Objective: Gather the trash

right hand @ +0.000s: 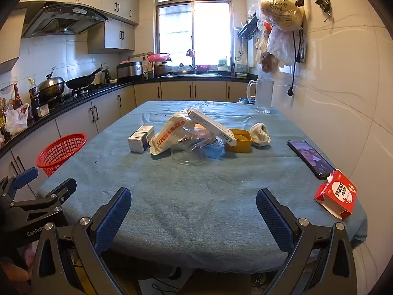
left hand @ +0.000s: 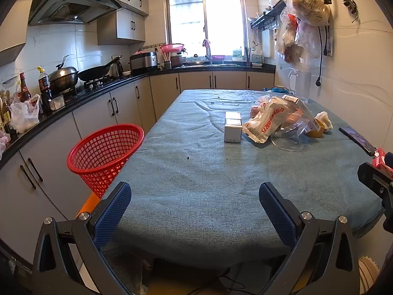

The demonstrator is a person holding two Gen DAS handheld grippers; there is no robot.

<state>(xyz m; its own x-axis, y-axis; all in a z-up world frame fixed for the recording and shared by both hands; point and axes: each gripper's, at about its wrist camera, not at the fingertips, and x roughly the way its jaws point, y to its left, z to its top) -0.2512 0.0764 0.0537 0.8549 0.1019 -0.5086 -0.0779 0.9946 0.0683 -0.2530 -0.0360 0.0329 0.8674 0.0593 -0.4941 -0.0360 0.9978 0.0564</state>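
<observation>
A red mesh basket (left hand: pixel 105 152) stands left of the table (left hand: pixel 196 184), also in the right wrist view (right hand: pixel 61 152). Mid-table lies trash: white boxes (left hand: pixel 232 126) (right hand: pixel 141 138), a printed plastic bag (left hand: pixel 266 120) (right hand: pixel 176 132), a long flat box (right hand: pixel 212 125), a yellow tub (right hand: pixel 239 140), crumpled white paper (right hand: pixel 260 134) and a red carton (right hand: pixel 336 194) at the right edge. My left gripper (left hand: pixel 195 196) is open and empty over the near table edge. My right gripper (right hand: pixel 194 202) is open and empty, well short of the trash.
A phone (right hand: pixel 310 158) lies at the table's right side, a glass pitcher (right hand: pixel 264 95) at the far right corner. Kitchen counter with pots and bottles (left hand: pixel 61 81) runs along the left. Bags (left hand: pixel 307 7) hang on the right wall.
</observation>
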